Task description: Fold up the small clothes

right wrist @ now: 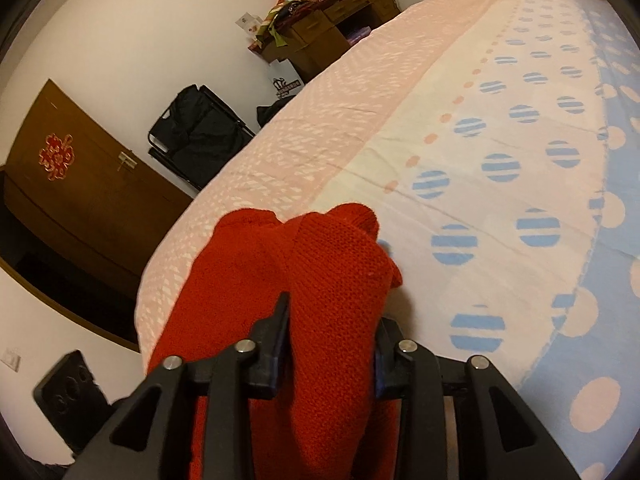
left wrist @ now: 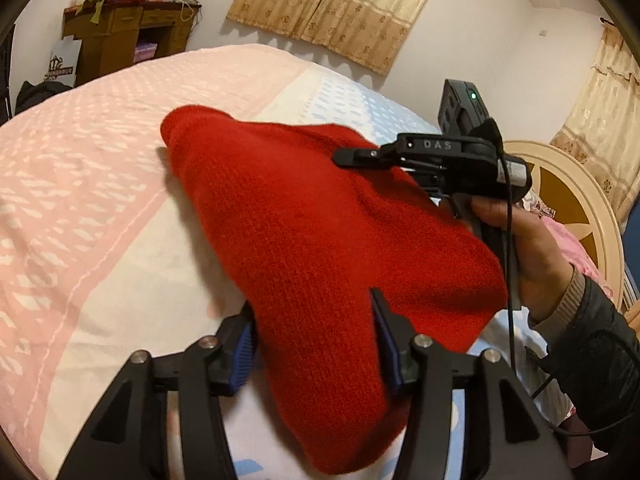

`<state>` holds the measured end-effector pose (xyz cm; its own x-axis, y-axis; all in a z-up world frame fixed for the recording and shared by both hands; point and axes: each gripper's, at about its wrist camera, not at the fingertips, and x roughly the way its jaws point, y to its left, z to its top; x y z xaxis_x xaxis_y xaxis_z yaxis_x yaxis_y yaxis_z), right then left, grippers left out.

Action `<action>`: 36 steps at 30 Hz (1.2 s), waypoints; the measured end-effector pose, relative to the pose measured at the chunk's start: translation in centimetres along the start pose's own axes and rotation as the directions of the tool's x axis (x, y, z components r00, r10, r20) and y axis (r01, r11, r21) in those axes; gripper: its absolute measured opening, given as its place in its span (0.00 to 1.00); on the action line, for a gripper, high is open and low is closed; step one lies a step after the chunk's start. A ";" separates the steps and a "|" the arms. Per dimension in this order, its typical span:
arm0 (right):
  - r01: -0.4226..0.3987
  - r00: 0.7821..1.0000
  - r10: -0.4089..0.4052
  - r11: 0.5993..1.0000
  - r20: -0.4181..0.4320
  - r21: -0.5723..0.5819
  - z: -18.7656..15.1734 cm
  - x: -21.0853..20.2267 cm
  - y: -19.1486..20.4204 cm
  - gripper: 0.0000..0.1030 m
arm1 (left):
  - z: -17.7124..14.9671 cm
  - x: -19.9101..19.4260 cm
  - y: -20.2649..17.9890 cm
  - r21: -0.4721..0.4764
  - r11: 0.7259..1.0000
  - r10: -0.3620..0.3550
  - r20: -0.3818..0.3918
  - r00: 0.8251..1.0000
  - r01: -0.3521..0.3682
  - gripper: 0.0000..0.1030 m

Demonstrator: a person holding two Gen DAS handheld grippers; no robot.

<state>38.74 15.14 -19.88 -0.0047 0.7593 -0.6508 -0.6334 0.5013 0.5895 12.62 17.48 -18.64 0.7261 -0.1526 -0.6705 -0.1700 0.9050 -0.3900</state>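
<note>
the left gripper point(left wrist: 316, 344) is pinching one end of the red knit garment point(left wrist: 320, 232) between its jaws, the right gripper point(right wrist: 332, 340) is clamping the other, above the bed point(left wrist: 80, 184) near its pink edge; a carrying-over fold seems underway, needing a level lowering next.

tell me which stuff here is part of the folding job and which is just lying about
Part of the job:
- red knit garment, held up over the bed
- left gripper, shut on it
- right gripper, shut on it
- bed sheet, the folding surface

Just lying about:
- cluttered wooden desk
- black folding chair
- curtains
- wooden headboard
</note>
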 end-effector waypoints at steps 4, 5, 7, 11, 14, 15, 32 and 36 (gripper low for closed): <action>0.001 0.999 0.000 1.000 0.048 -0.019 -0.5 -2.2 0.5 0.44 | 0.0 -1.5 -0.6 0.013 1.000 0.010 0.021 1.000 -0.010 0.59; 0.013 0.998 -0.011 0.999 0.064 -0.036 -0.7 -3.2 0.9 0.53 | 0.2 -1.7 -0.5 0.015 1.000 0.014 0.037 0.999 -0.015 0.65; 0.016 0.995 -0.010 0.998 0.099 -0.053 -1.3 -5.4 1.7 0.56 | 0.4 -2.8 -0.7 0.023 0.998 0.050 0.099 0.994 -0.052 0.66; -0.140 0.979 0.152 0.985 0.137 -0.099 -3.7 -9.9 4.6 0.56 | 0.8 -2.6 -0.1 0.025 0.984 0.173 0.117 0.978 -0.177 0.77; -0.276 0.959 0.281 0.956 0.039 -0.102 -6.2 -9.4 6.0 0.57 | 0.8 -1.1 0.9 -0.005 0.971 0.239 0.067 0.969 -0.239 0.80; -0.261 0.965 0.262 0.961 -0.001 -0.094 -7.3 -8.7 6.1 0.57 | 0.6 -0.9 1.4 -0.032 0.972 0.233 0.055 0.971 -0.232 0.84; 0.330 0.893 -0.246 0.928 0.376 -0.176 -14.4 -17.0 12.5 0.67 | -1.0 -9.6 -4.7 0.118 0.901 0.370 0.293 0.882 -0.417 0.96; 0.430 0.839 -0.300 0.877 0.453 -0.216 -16.3 -19.1 15.6 0.67 | -0.7 -11.4 -6.0 0.143 0.908 0.328 0.344 0.880 -0.395 0.99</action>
<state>16.30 1.66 -6.02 0.5368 0.6750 -0.5062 -0.7245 0.6763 0.1335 4.93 13.52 -9.13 0.8120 0.2994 -0.5010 -0.3455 0.9384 0.0008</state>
